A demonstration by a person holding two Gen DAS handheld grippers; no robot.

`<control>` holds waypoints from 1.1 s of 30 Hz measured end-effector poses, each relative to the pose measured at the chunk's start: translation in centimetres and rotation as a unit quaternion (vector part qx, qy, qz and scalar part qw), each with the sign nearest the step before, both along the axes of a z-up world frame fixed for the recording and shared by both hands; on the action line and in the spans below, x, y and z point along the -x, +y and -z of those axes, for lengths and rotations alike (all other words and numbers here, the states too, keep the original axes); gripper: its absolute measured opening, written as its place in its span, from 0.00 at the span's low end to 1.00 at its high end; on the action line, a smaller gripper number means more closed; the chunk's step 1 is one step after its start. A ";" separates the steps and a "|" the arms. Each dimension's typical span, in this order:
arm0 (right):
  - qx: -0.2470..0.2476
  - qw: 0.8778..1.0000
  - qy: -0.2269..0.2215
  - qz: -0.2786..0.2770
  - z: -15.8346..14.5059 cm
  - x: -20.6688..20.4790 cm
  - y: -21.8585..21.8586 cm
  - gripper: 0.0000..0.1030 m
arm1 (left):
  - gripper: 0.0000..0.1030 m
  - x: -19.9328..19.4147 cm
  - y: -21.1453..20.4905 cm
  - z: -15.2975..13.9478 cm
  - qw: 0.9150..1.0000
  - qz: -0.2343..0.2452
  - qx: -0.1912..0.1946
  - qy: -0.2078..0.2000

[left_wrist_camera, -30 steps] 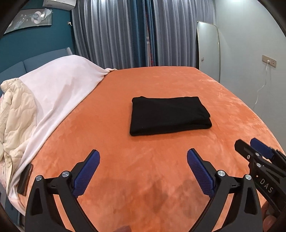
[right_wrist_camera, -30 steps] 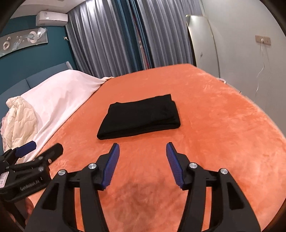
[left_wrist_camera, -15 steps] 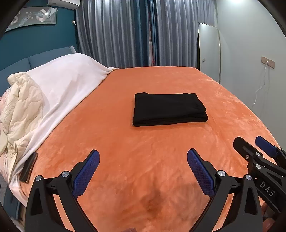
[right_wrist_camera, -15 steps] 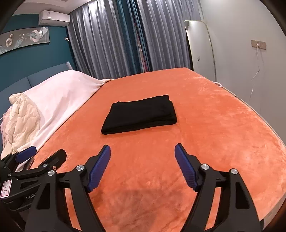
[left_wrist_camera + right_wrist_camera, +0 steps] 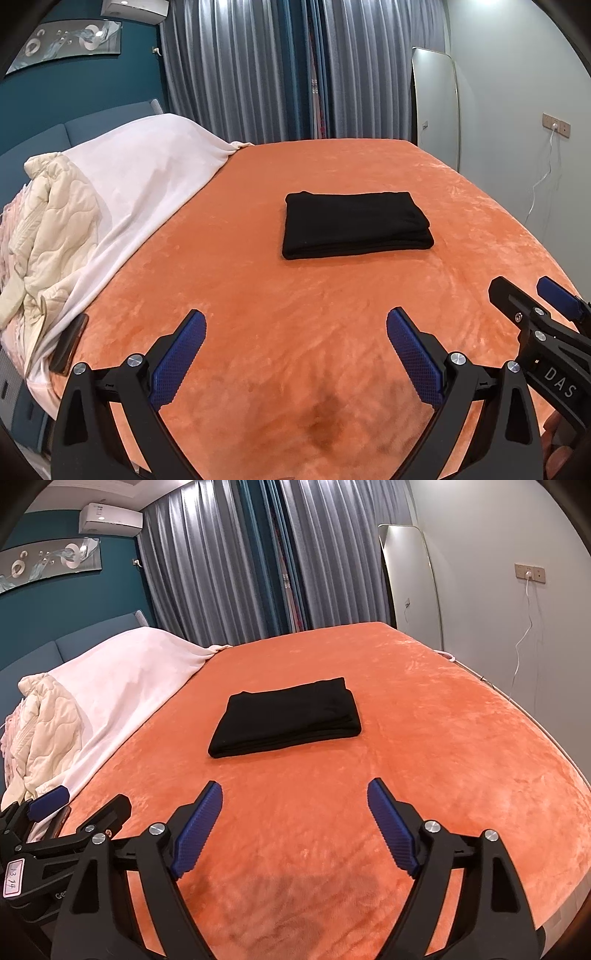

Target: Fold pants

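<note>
The black pants [image 5: 354, 223] [image 5: 286, 716] lie folded into a flat rectangle in the middle of the orange bedspread [image 5: 295, 295] [image 5: 443, 738]. My left gripper [image 5: 295, 323] hovers over the near part of the bed, well short of the pants, open with nothing between its blue pads [image 5: 177, 362]. My right gripper [image 5: 295, 794] is also back from the pants, its jaws opening with nothing between them. Each gripper shows at the edge of the other's view: the right gripper [image 5: 524, 295] at the right, the left gripper [image 5: 79, 805] at the lower left.
A white sheet [image 5: 147, 177] and a cream quilt [image 5: 55, 229] are heaped along the left side of the bed. A dark phone [image 5: 68, 343] lies at the bed's left edge. Grey curtains [image 5: 277, 74], a tall mirror [image 5: 436, 110] and a wall socket with a cable [image 5: 554, 125] stand beyond.
Both grippers have drawn back from the pants, which now look farther off. The right gripper's jaws have spread wider. The pants have not moved.
</note>
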State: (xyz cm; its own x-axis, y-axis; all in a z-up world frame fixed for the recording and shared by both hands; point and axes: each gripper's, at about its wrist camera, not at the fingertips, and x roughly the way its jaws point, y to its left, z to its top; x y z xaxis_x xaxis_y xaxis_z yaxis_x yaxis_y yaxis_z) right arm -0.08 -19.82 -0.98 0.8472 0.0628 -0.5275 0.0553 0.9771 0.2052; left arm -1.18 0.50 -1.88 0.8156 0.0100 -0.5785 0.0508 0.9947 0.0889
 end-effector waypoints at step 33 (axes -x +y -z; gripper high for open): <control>0.001 1.000 0.000 0.002 -0.1 0.9 0.5 0.78 | 0.94 -0.6 0.2 0.2 1.000 -0.019 0.000 0.005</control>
State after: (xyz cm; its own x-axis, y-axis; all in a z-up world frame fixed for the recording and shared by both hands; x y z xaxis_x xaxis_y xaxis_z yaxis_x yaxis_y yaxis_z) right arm -1.01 -19.29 -0.92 0.8478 0.0580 -0.5271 0.0597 0.9773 0.2035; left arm -0.62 0.73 -2.11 0.8087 0.0402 -0.5869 0.0149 0.9960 0.0886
